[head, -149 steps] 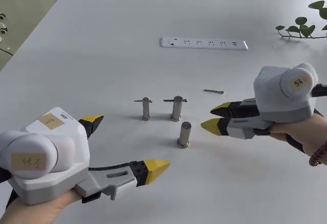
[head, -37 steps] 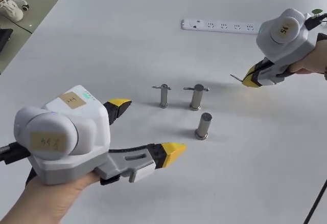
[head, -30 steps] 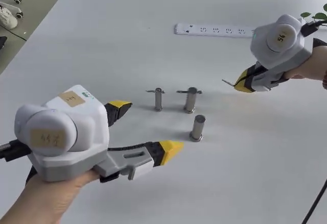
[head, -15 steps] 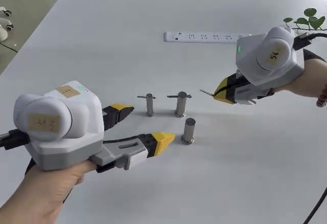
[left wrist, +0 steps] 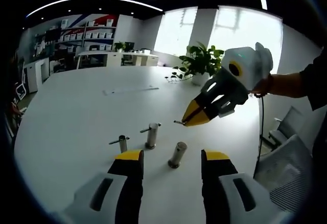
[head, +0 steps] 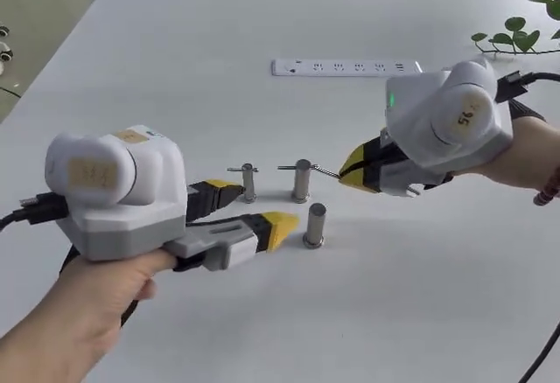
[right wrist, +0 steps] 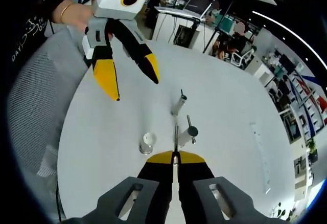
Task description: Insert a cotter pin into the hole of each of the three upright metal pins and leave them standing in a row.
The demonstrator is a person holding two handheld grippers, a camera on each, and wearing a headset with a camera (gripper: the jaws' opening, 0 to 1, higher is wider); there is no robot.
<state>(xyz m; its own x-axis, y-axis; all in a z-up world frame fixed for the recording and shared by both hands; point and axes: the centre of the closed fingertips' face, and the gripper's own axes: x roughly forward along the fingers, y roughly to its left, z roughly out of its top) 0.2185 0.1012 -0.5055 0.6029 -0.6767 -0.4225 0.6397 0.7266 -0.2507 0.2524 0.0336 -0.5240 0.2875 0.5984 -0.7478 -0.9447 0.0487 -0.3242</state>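
Right gripper (head: 352, 171) is pinching a cotter pin (head: 325, 171) in its tips; left gripper (head: 262, 207) is hovering with jaws apart, bare metal pin (head: 314, 224) just ahead.

a: anything readable here?
b: one tag. a pale sticker (head: 461, 117) on the round back end of the right gripper (head: 347, 173), well behind its tips, carries two handwritten digits. turned as it is, they look like 56.
a: and the left gripper (head: 262, 207)?
b: a tan sticker (head: 94, 173) on its back end and a top sticker (head: 131, 136) on the body, both too blurred to read.
a: anything else?
b: pale letters on a dark sleeve (right wrist: 23, 32) behind the left gripper, in the right gripper view. too warped to make out.
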